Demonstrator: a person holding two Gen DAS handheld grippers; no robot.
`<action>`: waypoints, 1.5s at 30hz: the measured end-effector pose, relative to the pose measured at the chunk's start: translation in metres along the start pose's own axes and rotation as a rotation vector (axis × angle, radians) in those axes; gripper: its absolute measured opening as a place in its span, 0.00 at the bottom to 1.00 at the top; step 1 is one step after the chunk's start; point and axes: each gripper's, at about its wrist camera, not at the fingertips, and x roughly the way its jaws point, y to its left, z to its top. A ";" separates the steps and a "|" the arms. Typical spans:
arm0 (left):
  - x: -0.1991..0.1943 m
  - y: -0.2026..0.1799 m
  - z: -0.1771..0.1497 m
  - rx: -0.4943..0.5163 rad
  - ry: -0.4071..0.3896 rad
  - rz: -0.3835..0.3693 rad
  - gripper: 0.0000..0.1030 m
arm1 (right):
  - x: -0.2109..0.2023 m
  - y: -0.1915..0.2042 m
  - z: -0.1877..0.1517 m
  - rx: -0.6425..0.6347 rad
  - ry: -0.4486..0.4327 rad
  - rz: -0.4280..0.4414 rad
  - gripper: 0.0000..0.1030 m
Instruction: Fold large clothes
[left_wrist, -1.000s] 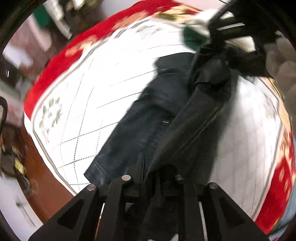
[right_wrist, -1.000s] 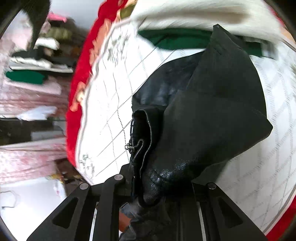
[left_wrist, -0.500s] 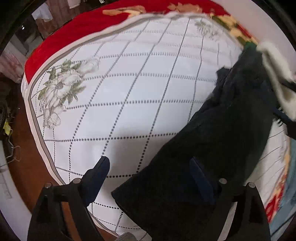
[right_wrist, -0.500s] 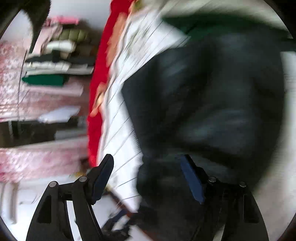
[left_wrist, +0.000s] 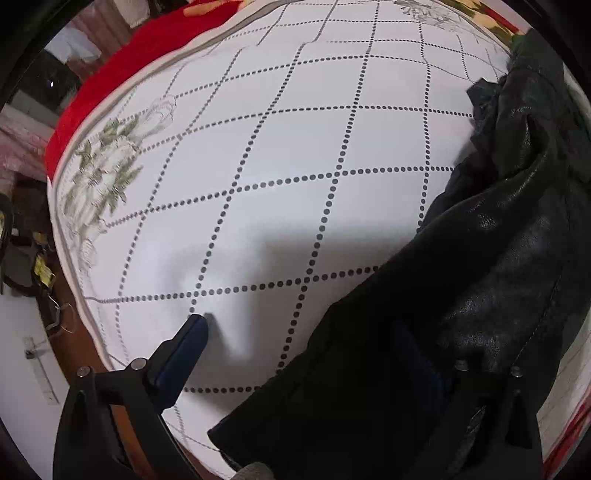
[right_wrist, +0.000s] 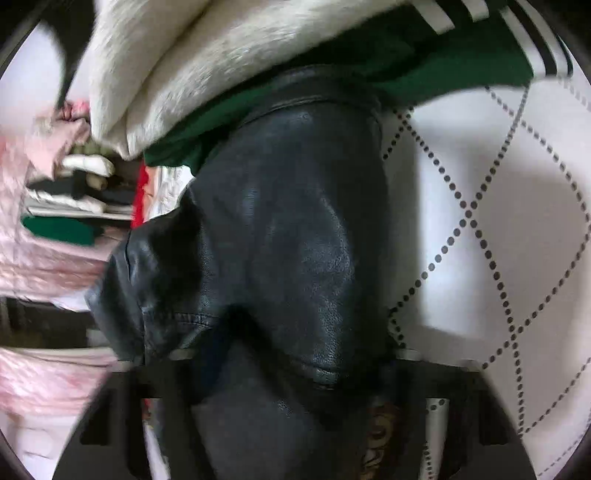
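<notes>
Two wrist views show one black leather jacket (left_wrist: 491, 280) lying on a white bedspread (left_wrist: 295, 147) printed with a dotted diamond grid. In the left wrist view, a grey-green flower print (left_wrist: 99, 177) sits at the far left of the spread, with a red border (left_wrist: 110, 77) running beyond it and a strip of brown floor (left_wrist: 74, 332) at the near left edge. The left gripper (left_wrist: 303, 343) has its fingers spread wide: the left fingertip (left_wrist: 192, 332), blue-padded, hovers over bare bedspread and casts a shadow on it, while the right finger is dark against the jacket and partly lost in its folds. Nothing is pinched between them. The jacket fills the right side of this view, running from the near edge up to the far right, crumpled and shiny, with a loose flap at its far end.

In the right wrist view, blurred by motion, folded clothes (right_wrist: 66, 206) are stacked at the far left beside pink fabric (right_wrist: 33, 266). A white fluffy garment (right_wrist: 207, 66) crosses the far side, lying on a green garment (right_wrist: 369, 59) with white stripes at its right end. The jacket (right_wrist: 288, 251) fills the middle, its far end touching the green garment, and drapes over the right gripper (right_wrist: 291, 398), hiding its fingertips; whether those fingers are spread or pressed together cannot be told. Bare bedspread (right_wrist: 517, 206) shows to the right.
</notes>
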 end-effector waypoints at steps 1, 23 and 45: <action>-0.003 -0.001 -0.001 0.012 -0.005 0.010 0.99 | -0.008 -0.005 -0.004 0.019 -0.007 0.027 0.25; -0.077 -0.153 -0.009 0.275 -0.071 -0.130 0.99 | -0.310 -0.128 -0.189 0.183 -0.021 -0.408 0.57; -0.065 -0.154 0.018 0.148 -0.101 -0.109 1.00 | -0.224 -0.057 -0.101 -0.136 0.308 -0.273 0.18</action>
